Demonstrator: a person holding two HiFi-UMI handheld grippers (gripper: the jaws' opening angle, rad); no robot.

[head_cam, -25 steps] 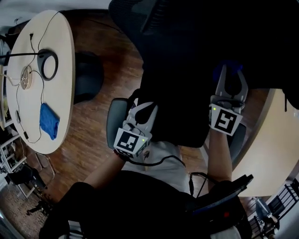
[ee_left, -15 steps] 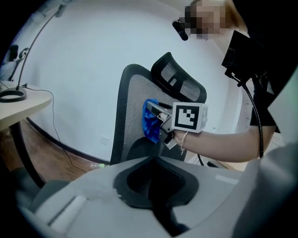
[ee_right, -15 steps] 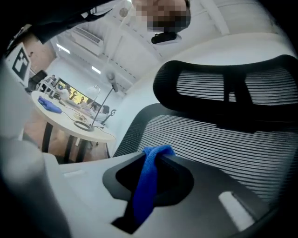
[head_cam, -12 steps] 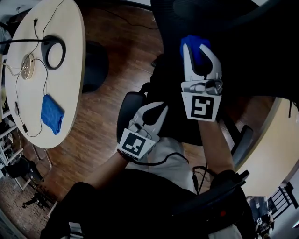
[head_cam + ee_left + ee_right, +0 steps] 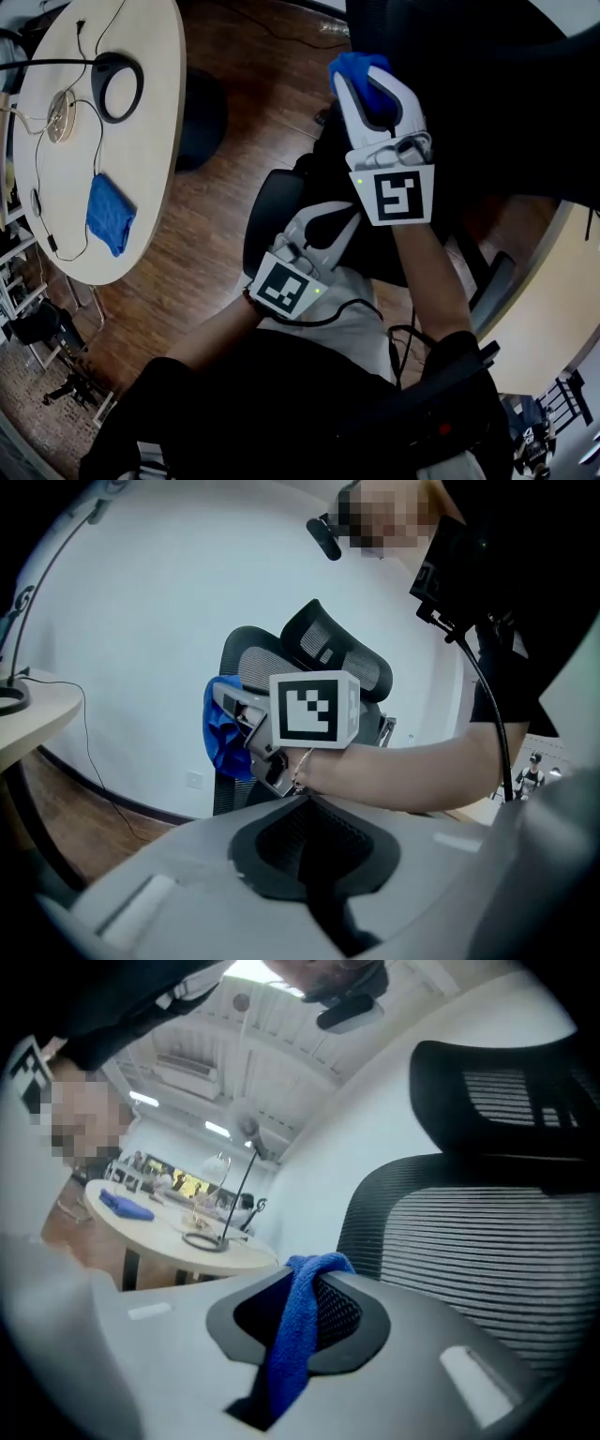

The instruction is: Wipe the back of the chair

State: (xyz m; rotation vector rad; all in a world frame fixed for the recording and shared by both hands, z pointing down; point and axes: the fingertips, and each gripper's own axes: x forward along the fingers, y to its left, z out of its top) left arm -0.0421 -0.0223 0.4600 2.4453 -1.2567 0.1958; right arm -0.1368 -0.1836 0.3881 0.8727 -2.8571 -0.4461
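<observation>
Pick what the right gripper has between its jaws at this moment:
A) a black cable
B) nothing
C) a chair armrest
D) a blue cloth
D: in the right gripper view, the right gripper has its jaws shut on a blue cloth, which hangs down between them in front of the chair back.

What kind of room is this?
Most likely an office or meeting room: there is a mesh-backed desk chair, a rounded table with cables lying on it, and a wood floor under both.
</observation>
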